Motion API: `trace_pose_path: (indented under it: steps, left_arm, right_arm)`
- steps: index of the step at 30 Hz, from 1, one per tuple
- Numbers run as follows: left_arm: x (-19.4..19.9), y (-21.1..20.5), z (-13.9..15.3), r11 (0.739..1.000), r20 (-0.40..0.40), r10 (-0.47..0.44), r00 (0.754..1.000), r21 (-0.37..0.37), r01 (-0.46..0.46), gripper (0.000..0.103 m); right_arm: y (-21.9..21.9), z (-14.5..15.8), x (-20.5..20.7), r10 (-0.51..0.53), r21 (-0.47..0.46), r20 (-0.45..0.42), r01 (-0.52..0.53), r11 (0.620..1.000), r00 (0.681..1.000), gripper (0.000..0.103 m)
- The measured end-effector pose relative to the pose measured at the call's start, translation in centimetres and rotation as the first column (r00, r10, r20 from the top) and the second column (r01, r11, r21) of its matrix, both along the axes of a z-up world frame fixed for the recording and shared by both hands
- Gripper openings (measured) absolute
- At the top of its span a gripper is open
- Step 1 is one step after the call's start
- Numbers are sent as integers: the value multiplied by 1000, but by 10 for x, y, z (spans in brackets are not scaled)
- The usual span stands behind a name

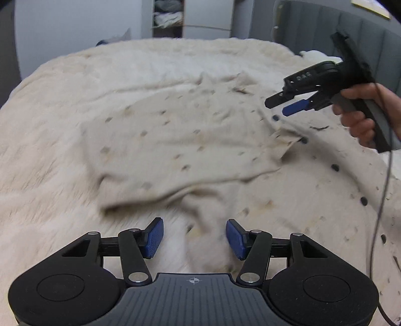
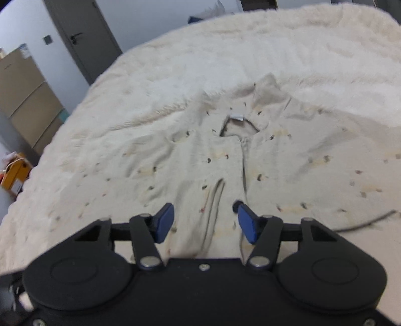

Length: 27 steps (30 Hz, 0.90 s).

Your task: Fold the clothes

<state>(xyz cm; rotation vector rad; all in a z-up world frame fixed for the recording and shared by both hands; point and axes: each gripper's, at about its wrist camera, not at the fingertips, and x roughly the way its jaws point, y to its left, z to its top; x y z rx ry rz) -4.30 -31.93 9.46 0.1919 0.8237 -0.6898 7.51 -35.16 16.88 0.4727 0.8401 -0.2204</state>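
A beige shirt [image 1: 180,140] with small dark marks lies spread on a cream furry blanket [image 1: 75,82], one side laid over its middle. Dark buttons [image 1: 334,167] run along its right edge. My left gripper [image 1: 195,238] hovers open over the shirt's near edge, nothing between its blue pads. My right gripper [image 1: 283,105], held in a hand [image 1: 358,125], hangs above the shirt's far right part. In the right wrist view the shirt [image 2: 225,160] shows its collar and white label [image 2: 236,117]. The right gripper [image 2: 205,223] is open over the placket, a dark button [image 2: 235,205] beside its right pad.
A grey padded headboard [image 1: 325,25] stands behind the bed, and a shelf with clothes [image 1: 168,15] lies beyond it. A grey door [image 2: 82,32], a tan cabinet [image 2: 25,95] and a yellow box [image 2: 12,173] stand off the bed's left side. A cable [image 1: 383,188] hangs from the right gripper.
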Motion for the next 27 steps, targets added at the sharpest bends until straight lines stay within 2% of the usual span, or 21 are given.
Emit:
trace_pose_path:
  steps: [2,3,4,5,6,11,12,13,15,17,19,23,26,27]
  left_arm:
    - [4,6,-7,1000,-52,5,999,-30,-6,51]
    - [4,9,-8,999,-76,10,997,-46,-13,51]
    - [4,12,-8,998,-94,11,996,-58,-17,51]
    - [3,13,-7,998,-103,8,995,-66,-15,51]
    - [1,16,-5,997,-109,6,994,-72,-14,51]
    - [-3,24,-1,995,-128,8,992,-93,-20,51]
    - [-3,24,0,995,-132,10,991,-95,-22,51]
    - [-3,24,0,995,-135,10,991,-95,-23,51]
    - [-3,24,1,995,-141,12,990,-95,-26,51]
    - [-2,24,2,995,-147,15,989,-100,-30,51]
    - [-3,24,3,994,-150,13,989,-102,-28,51]
    - [-8,26,4,994,-156,1,988,-109,-18,51]
    - [-10,25,4,994,-156,-3,988,-107,-14,51]
    - [-10,25,3,994,-156,-3,988,-105,-14,51]
  right_arm:
    - [2,-7,10,7,-7,-8,-7,1000,1000,46]
    - [4,-12,18,14,-15,-14,-14,1000,1000,39]
    - [6,-13,22,26,-28,-27,-27,999,999,20]
    - [8,-14,26,39,-42,-40,-40,998,998,8]
    - [9,-13,31,52,-69,-55,-56,996,997,2]
    - [-9,19,45,31,-147,29,-26,989,999,1]
    - [-14,25,50,13,-165,32,-7,986,999,5]
    - [-15,24,53,6,-173,8,-4,985,1000,15]
    - [-18,22,55,1,-172,-53,-10,985,999,18]
    - [-15,22,43,16,-155,-54,-24,988,998,23]
    - [-12,22,27,31,-139,-52,-38,990,998,33]
    - [5,17,-20,98,-89,-68,-104,991,993,34]
    - [18,11,-36,115,-61,-73,-119,991,991,32]
    - [21,8,-40,117,-43,-70,-120,992,991,17]
